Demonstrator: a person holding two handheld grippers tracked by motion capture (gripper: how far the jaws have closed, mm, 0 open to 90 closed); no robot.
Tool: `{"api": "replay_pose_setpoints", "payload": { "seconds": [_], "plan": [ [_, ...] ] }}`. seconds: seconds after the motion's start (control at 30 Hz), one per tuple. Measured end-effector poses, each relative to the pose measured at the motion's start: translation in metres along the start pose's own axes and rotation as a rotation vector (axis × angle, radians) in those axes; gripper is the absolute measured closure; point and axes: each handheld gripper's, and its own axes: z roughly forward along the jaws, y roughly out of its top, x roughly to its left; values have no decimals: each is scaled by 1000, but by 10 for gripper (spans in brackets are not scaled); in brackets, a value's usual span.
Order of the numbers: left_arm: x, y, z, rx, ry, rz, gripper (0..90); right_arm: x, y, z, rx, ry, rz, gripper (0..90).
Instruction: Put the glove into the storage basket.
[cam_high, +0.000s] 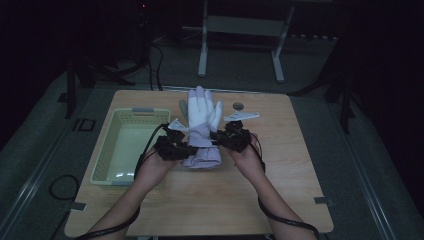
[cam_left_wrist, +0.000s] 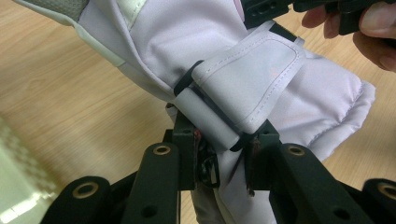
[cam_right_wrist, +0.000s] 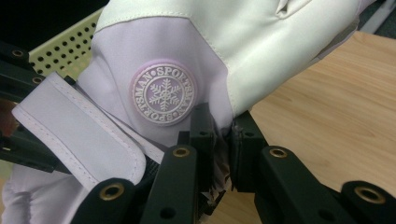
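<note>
High view: padded white-and-lilac ski glove (cam_high: 202, 125) lies fingers-away, both grippers (cam_high: 175, 146) (cam_high: 231, 136) clamped on its wrist sides, pale green basket (cam_high: 107, 150) leftward.

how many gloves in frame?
1. A white and lilac ski glove above the middle of the table, pinched at its wrist by the left gripper and the right gripper. Whether a second lies under it cannot be told.
</note>
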Motion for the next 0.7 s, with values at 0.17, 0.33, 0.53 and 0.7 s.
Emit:
{"api": "replay_pose_setpoints", "payload": {
  "seconds": [0.17, 0.33, 0.53, 0.7],
  "plan": [
    [10, -8, -14, -6, 11, -9, 717, 15, 10, 10, 3, 6, -24, 817],
    [22, -16, -30, -4, 26, -23, 716, 30, 19, 22, 8, 24, -35, 817],
    [38, -27, -52, 13, 45, -29, 716, 52, 30, 40, 12, 50, -48, 817],
    [53, -39, -68, 12, 62, -43, 716, 69, 38, 54, 11, 62, -50, 817]
  ]
}}
